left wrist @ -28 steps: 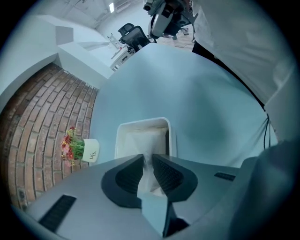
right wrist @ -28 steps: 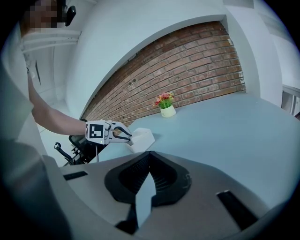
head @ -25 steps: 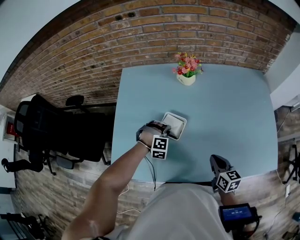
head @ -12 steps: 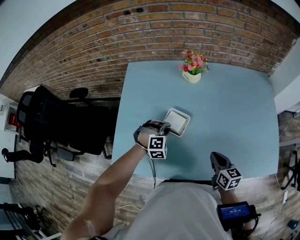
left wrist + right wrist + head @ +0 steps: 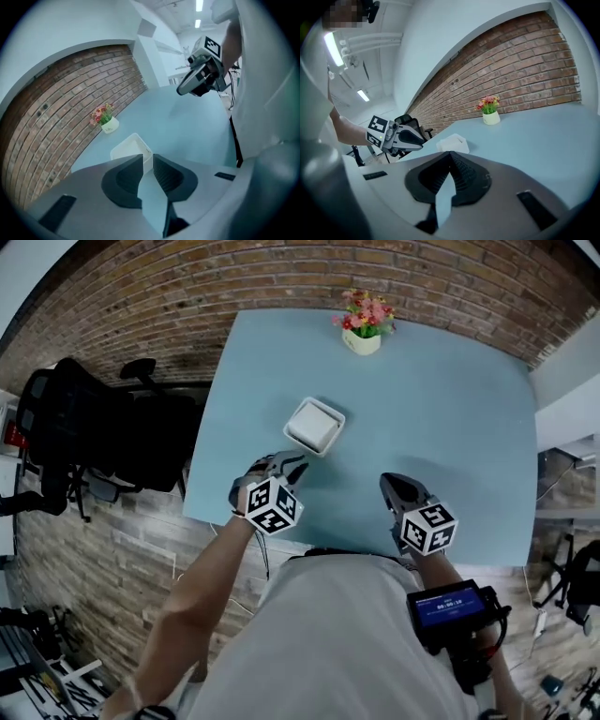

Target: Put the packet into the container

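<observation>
Brick wall [image 5: 141, 296] backs a pale blue counter [image 5: 450, 409], its near edge hidden by the person's torso; a black office chair [image 5: 84, 427] stands at the left. The white container [image 5: 314, 426] sits just ahead of the left gripper [image 5: 289, 465], whose jaws stand slightly apart, empty. The right gripper [image 5: 392, 486] has its jaws together. Whether the packet lies inside the container cannot be made out; a small flower pot [image 5: 362, 338] stands far back

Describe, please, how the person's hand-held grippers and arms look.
The left hand-held gripper and right hand-held gripper are grey with dark ribbed jaws, each bearing a white cube with black square markers. A cable trails from the left. The person wears a light short-sleeved shirt and, at the right forearm, a black blue-screened device.
</observation>
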The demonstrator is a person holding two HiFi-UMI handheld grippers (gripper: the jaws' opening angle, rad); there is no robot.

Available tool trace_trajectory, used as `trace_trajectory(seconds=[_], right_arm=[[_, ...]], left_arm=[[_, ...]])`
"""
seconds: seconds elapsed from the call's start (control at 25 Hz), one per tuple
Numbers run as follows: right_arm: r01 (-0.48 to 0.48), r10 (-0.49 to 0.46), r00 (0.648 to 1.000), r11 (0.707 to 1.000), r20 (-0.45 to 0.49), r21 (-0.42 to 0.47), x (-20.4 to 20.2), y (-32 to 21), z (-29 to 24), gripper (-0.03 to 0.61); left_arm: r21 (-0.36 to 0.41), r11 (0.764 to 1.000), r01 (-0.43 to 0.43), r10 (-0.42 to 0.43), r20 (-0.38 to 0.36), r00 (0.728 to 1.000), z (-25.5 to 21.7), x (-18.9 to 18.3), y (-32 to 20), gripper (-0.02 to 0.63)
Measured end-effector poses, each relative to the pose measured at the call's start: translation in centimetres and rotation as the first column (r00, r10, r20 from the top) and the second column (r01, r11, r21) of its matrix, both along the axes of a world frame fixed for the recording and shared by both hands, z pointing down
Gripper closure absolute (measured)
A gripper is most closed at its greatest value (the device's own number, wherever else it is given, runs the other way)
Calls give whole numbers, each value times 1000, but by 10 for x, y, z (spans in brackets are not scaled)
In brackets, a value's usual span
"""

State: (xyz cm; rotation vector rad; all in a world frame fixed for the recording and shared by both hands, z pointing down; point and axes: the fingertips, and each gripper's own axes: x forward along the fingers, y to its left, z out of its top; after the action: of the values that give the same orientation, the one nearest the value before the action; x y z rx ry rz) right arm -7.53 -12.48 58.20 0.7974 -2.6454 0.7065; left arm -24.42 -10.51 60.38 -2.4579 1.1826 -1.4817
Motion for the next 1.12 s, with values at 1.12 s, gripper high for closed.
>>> trace_trajectory(seconds=[1.12], right_arm=[[429,-432,900,901,60,66,51,62,-16,569]], left_arm=[[-162,727,667,-576,-672,465,-30,103,135,603]])
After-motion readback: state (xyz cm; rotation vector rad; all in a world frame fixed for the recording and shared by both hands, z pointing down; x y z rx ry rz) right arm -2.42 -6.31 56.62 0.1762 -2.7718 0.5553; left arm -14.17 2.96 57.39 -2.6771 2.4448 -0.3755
